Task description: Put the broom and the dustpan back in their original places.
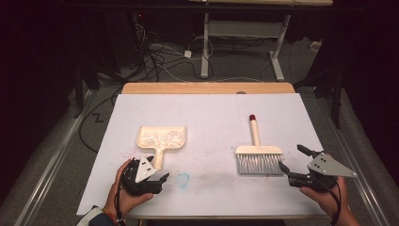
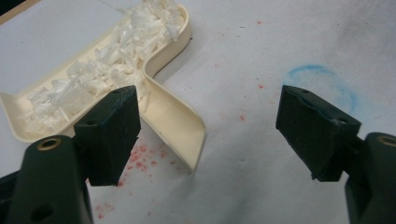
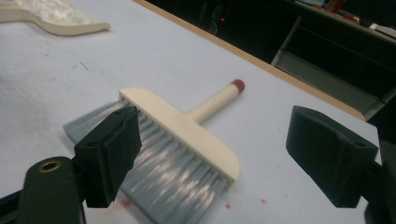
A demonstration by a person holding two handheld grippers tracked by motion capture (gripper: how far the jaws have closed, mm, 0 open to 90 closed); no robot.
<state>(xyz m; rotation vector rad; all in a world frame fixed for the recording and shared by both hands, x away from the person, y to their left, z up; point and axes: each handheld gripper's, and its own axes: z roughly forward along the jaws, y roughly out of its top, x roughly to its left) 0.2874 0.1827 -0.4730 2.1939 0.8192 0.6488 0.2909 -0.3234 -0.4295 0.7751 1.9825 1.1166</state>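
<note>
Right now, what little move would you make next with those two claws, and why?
Probably ease the left gripper sideways over the dustpan handle and close. Its jaws stand open, one by the handle; the pan holds white scraps and the brush lies flat.

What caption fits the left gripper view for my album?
Open left tool beside the cream dustpan full of white scraps.

I work in a lab-like room: a white-covered table [image 1: 207,108], tangled floor cables [image 1: 162,54] and a bare metal-framed desk [image 1: 244,28] behind, dark all around.
</note>
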